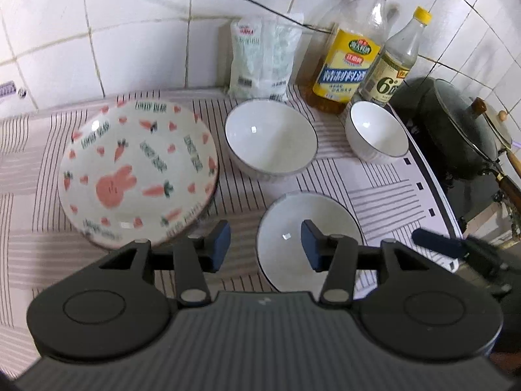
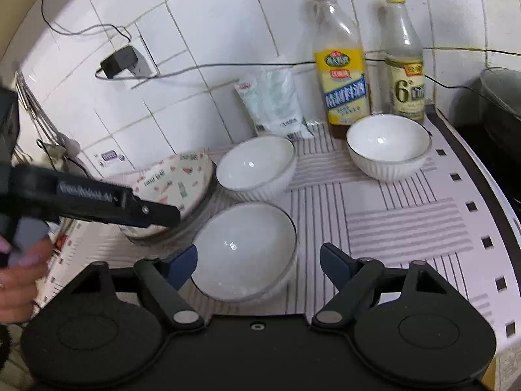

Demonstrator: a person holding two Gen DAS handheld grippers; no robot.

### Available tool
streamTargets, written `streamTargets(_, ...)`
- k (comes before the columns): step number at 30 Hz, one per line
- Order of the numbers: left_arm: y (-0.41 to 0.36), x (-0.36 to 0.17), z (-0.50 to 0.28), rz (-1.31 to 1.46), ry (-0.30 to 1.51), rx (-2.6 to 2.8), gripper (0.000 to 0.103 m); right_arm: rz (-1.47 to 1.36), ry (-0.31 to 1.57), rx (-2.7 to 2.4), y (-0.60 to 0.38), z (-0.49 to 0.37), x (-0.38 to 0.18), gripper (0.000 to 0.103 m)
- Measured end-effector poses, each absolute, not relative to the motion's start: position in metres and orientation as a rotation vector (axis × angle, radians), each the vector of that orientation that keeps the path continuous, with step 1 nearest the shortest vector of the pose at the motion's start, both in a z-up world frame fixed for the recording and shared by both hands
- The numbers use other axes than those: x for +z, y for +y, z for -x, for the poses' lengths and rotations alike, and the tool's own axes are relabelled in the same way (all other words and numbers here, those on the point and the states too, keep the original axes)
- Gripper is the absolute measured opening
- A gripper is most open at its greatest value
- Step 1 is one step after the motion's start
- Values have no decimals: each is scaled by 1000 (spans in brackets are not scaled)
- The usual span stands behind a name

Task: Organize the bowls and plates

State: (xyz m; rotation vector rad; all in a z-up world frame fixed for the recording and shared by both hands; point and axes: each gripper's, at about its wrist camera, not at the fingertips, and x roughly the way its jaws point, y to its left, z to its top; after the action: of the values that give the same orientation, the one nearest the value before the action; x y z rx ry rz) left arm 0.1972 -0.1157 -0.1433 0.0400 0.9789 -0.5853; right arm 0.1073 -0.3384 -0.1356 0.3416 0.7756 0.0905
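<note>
My right gripper (image 2: 259,260), spread and empty, hovers nearest the front bowl (image 2: 244,251); left gripper (image 1: 265,242) half-spread, empty, beside it.

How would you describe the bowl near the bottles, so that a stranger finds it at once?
Start from the two yellow-capped bottles against the tiled wall. Directly in front of them, on the striped cloth, stands a white ribbed bowl. Unlike the other two white bowls, which sit close to the carrot-patterned plate, it stands alone, nearest the dark pot.

Wok (image 1: 456,130) partly beyond frame edge
</note>
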Motion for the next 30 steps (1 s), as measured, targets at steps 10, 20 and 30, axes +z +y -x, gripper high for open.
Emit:
streamTargets(10, -128, -141, -250, -148, 915, -627, 53, -392, 820, 97, -349, -160, -121, 63)
streamTargets(20, -165, -164, -303, -267, 914, -676, 53, -579, 970, 38, -365, -223, -162, 47)
streamTargets(30, -184, -184, -327, -331, 939, -667, 51, -627, 989, -36, -370, -256, -197, 18)
